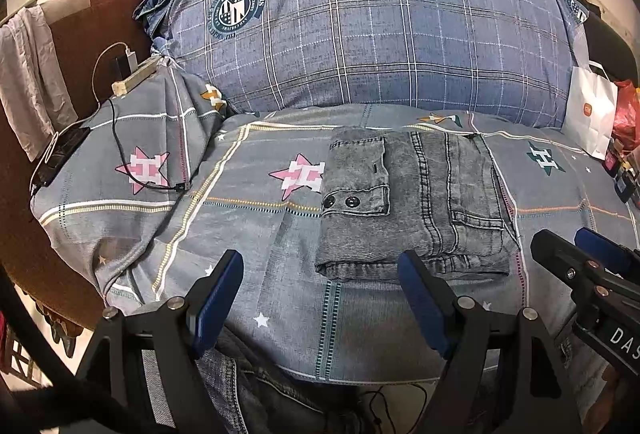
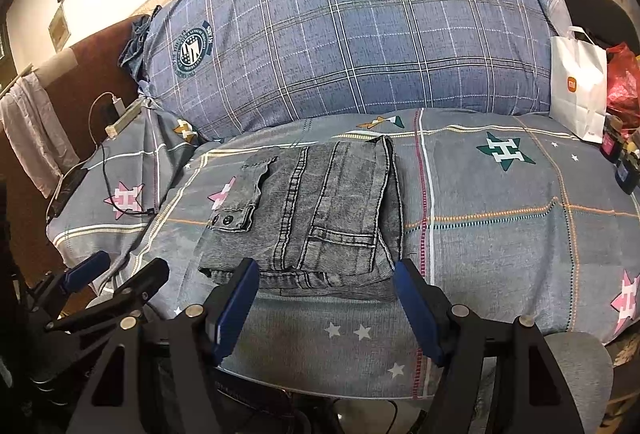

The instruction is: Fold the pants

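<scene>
Left wrist view, from the left edge: a pale cloth [image 1: 28,73] is seen draped over a brown headboard [image 1: 100,17], and beside it a power strip [image 1: 134,75] with a white charger [image 1: 130,57] is set at the corner of the bed. A black cable [image 1: 116,137] is run down from there across the grey patterned sheet [image 1: 248,226] to a dark phone [image 1: 60,153] near the bed's edge. A large blue plaid pillow [image 1: 360,33] is propped along the head of the bed. In front of it, right of centre, the folded grey pants [image 1: 416,201] are laid flat on the sheet, with a buttoned flap pocket turned up on their left part. The left gripper [image 1: 320,298] is held low over the sheet, released, its blue pads spread wide with nothing between them; its right finger overlaps the pants' near edge in this view, though contact cannot be judged. At the far right the right gripper [image 1: 576,250] is seen from the side, and a white paper bag [image 1: 592,113] and a red plastic bag [image 1: 628,113] are stood against the pillow's end.

In the right wrist view, the left gripper [image 2: 116,270] is seen at lower left. The pants [image 2: 316,209] are centred just beyond the right gripper [image 2: 326,298], which is likewise released and empty, jaws spread wide, framing the near fold.
</scene>
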